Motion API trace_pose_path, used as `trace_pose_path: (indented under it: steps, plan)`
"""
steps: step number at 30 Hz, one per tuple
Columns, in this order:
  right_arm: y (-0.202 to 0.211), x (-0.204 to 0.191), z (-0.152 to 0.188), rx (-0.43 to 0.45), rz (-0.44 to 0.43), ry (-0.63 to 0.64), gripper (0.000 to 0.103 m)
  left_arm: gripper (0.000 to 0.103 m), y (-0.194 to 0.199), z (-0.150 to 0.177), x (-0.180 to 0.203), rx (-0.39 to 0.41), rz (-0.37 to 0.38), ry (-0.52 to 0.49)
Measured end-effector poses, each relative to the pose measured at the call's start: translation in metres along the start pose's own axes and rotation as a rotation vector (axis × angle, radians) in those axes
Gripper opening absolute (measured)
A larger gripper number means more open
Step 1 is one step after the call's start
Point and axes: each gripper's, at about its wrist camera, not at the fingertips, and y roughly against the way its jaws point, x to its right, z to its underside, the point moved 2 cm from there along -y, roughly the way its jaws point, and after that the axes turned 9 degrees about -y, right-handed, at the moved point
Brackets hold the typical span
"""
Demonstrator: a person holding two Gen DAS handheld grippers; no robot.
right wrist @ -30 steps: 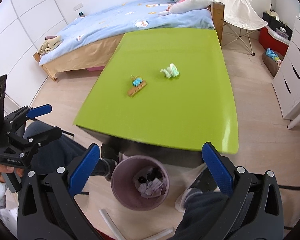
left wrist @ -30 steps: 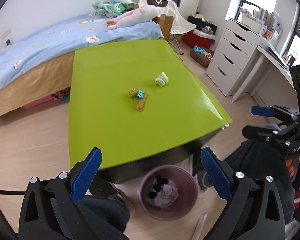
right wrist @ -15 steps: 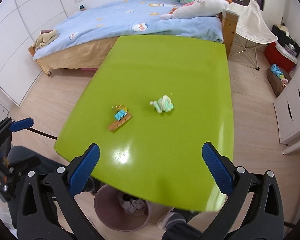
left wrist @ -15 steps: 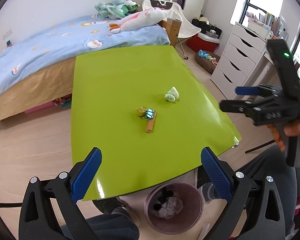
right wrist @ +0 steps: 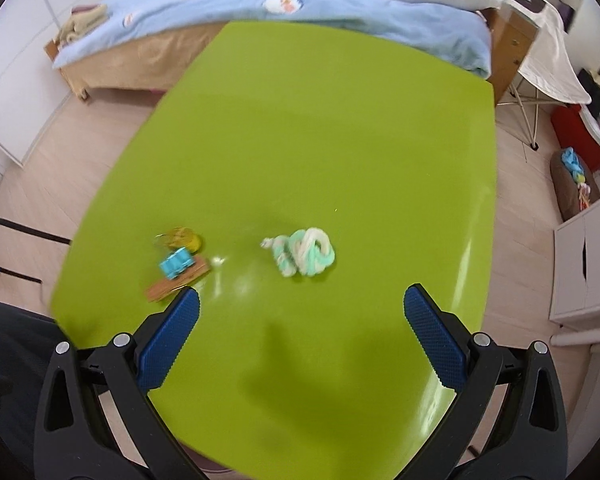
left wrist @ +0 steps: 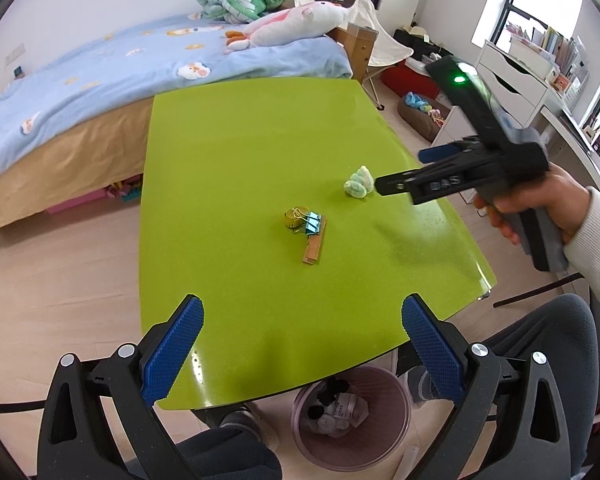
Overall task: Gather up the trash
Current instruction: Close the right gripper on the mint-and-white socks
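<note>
A twisted white-and-mint wad lies on the green table; it also shows in the left wrist view. A small pile of blue binder clips, a yellow band and a brown strip lies left of it, also seen in the right wrist view. My right gripper is open and empty, just short of the wad; in the left wrist view its tips reach the wad. My left gripper is open and empty over the table's near edge. A pink trash bin stands on the floor below.
A bed with a blue cover stands beyond the table. White drawers and a desk line the right wall. A folding chair and a red box sit at the back right. The person's legs are by the bin.
Both grippers have moved forward over the table. The right gripper has swung in toward the wad, which now lies close before its open fingers. The bin has left the right wrist view.
</note>
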Motion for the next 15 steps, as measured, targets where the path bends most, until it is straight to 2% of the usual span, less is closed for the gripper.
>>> trace_pose_path:
  steps: [8,11,13,15]
  plan:
    - [-0.041,-0.003,-0.012,-0.057,0.013,0.05,0.098,0.095,-0.009,-0.005,-0.005,-0.011,0.007,0.011]
    - [-0.052,-0.002,-0.016,-0.088,0.011,0.049,0.076,0.095,-0.011,-0.006,-0.005,-0.012,0.011,0.013]
    - [-0.057,-0.002,-0.017,-0.096,0.015,0.055,0.073,0.095,-0.013,-0.006,-0.004,-0.013,0.014,0.012]
    - [-0.06,-0.002,-0.018,-0.104,0.021,0.06,0.057,0.095,-0.014,-0.006,-0.004,-0.015,0.017,0.011]
